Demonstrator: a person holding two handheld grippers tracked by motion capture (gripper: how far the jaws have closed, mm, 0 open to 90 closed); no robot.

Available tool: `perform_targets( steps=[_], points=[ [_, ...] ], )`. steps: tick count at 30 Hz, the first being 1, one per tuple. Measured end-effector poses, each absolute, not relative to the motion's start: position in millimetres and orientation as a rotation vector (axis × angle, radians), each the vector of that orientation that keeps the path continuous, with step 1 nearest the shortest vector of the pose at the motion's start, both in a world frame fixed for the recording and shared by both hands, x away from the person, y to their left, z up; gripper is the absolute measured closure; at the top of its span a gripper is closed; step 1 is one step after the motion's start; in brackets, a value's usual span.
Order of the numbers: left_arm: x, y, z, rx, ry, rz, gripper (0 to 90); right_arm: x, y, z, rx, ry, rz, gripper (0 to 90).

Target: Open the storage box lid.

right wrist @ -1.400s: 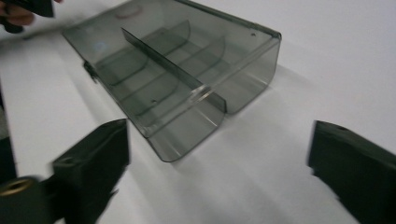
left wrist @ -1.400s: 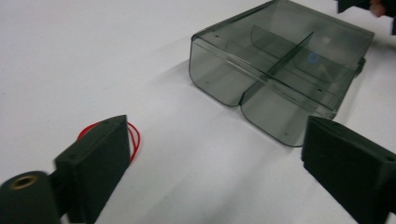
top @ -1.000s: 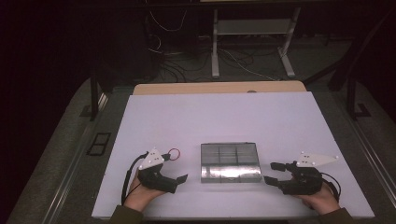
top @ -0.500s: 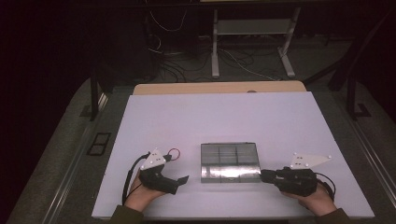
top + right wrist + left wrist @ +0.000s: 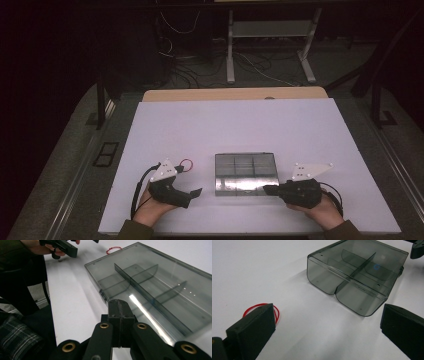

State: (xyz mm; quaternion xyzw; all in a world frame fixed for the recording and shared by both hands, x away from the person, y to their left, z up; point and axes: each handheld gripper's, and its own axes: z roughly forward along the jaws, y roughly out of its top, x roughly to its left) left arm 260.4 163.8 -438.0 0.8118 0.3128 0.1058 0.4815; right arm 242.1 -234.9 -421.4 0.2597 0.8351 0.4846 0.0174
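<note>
I see the box (image 5: 245, 173), a smoky clear case with dividers and its lid down, lying flat on the white bench (image 5: 235, 125), at 6 o'clock from the bench centre. My right claw (image 5: 266, 189) sits at the box's 4 o'clock corner, at its edge. Its jaws have just been closing and are clenched on each other, with nothing between them. My left claw (image 5: 196, 192) rests at the box's 8 o'clock, apart from it, released. A red band (image 5: 186, 163) lies just beside it at its 11 o'clock.
</note>
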Motion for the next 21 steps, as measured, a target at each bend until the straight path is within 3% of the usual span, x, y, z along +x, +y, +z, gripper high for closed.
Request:
perform_targets(
  steps=[21],
  points=[
    [260.1, 162.9, -437.8, 1.990, 0.754, 0.253, 0.0, 240.2, -194.2, -435.4, 0.719, 2.672, 1.456, 89.2]
  ],
)
